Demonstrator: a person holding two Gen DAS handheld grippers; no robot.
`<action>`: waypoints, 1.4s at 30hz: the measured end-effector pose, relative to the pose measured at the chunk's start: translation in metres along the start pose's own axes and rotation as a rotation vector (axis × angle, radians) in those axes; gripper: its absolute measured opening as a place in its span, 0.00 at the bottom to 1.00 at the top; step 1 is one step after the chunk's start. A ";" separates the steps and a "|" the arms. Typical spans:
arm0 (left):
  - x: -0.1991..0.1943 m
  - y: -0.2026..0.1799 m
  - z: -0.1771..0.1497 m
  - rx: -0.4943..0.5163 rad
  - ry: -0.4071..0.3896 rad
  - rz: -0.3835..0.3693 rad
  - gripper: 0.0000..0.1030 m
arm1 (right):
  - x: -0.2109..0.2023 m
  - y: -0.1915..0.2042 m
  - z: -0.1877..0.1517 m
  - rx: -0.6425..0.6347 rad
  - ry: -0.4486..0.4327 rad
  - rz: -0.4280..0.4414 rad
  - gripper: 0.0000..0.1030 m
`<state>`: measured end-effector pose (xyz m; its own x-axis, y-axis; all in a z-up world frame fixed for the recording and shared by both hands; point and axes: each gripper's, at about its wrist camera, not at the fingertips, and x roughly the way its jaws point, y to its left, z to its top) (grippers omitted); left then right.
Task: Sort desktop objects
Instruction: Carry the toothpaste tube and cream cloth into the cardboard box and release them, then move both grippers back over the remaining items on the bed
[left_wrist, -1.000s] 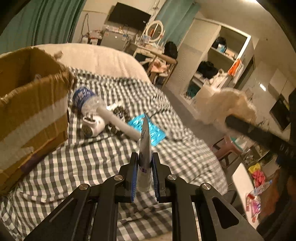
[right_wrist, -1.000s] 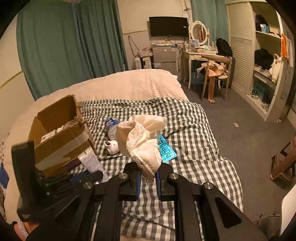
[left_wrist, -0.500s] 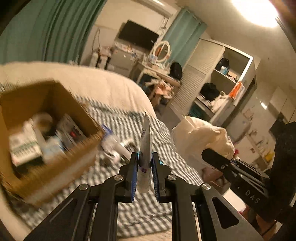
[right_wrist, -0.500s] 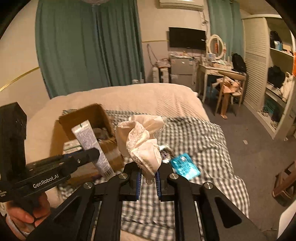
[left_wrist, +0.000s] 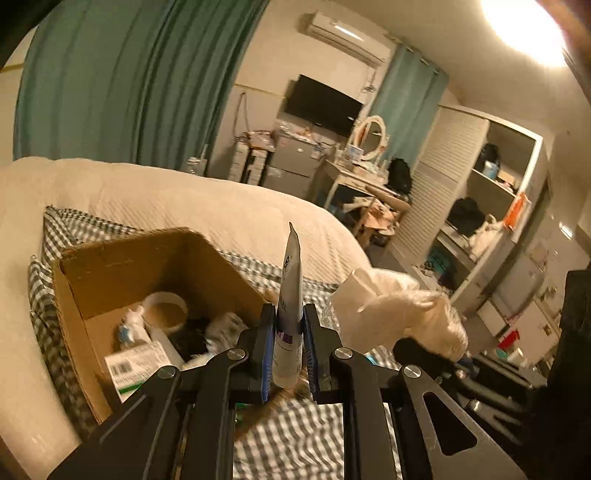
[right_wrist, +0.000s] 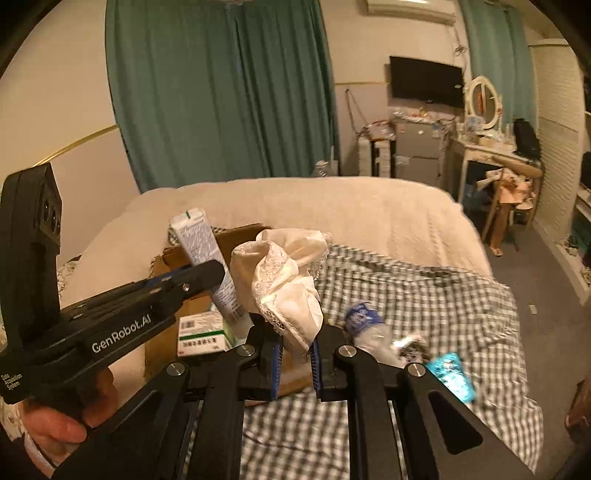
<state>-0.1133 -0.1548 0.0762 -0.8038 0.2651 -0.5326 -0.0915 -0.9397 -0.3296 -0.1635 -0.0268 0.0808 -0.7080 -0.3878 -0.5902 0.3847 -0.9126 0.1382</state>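
My left gripper (left_wrist: 289, 352) is shut on a white tube (left_wrist: 290, 295) that stands upright between its blue pads. It hangs over the near right corner of an open cardboard box (left_wrist: 122, 266) holding a tape roll (left_wrist: 165, 309), a barcoded carton and other items. My right gripper (right_wrist: 295, 356) is shut on a cream lace-edged cloth (right_wrist: 284, 280), bunched above its fingers. In the right wrist view the left gripper (right_wrist: 201, 275) holds the tube (right_wrist: 207, 266) over the box (right_wrist: 192, 295). The cloth (left_wrist: 399, 314) hangs just right of the tube in the left wrist view.
On the checked bedspread (right_wrist: 424, 295) to the right lie a plastic bottle with a blue label (right_wrist: 364, 325), a dark frilly item and a teal packet (right_wrist: 452, 376). A cream duvet (right_wrist: 332, 206) lies behind the box. A hand (right_wrist: 62, 421) holds the left gripper's handle.
Both grippers have swung left from the bedspread to the box, keeping the tube and the cloth. The box interior has come close under the left gripper.
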 end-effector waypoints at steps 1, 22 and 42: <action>0.003 0.008 0.003 -0.008 -0.004 0.014 0.15 | 0.009 0.003 0.002 0.003 0.006 0.013 0.11; 0.037 0.091 0.009 -0.081 0.061 0.304 0.83 | 0.033 -0.044 0.006 0.108 -0.009 -0.014 0.78; 0.043 -0.089 -0.097 0.012 0.189 0.105 1.00 | -0.115 -0.154 -0.085 0.118 -0.035 -0.203 0.78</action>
<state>-0.0829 -0.0391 0.0071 -0.6845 0.2001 -0.7010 -0.0205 -0.9665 -0.2559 -0.0910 0.1692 0.0602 -0.7844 -0.1974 -0.5881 0.1622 -0.9803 0.1128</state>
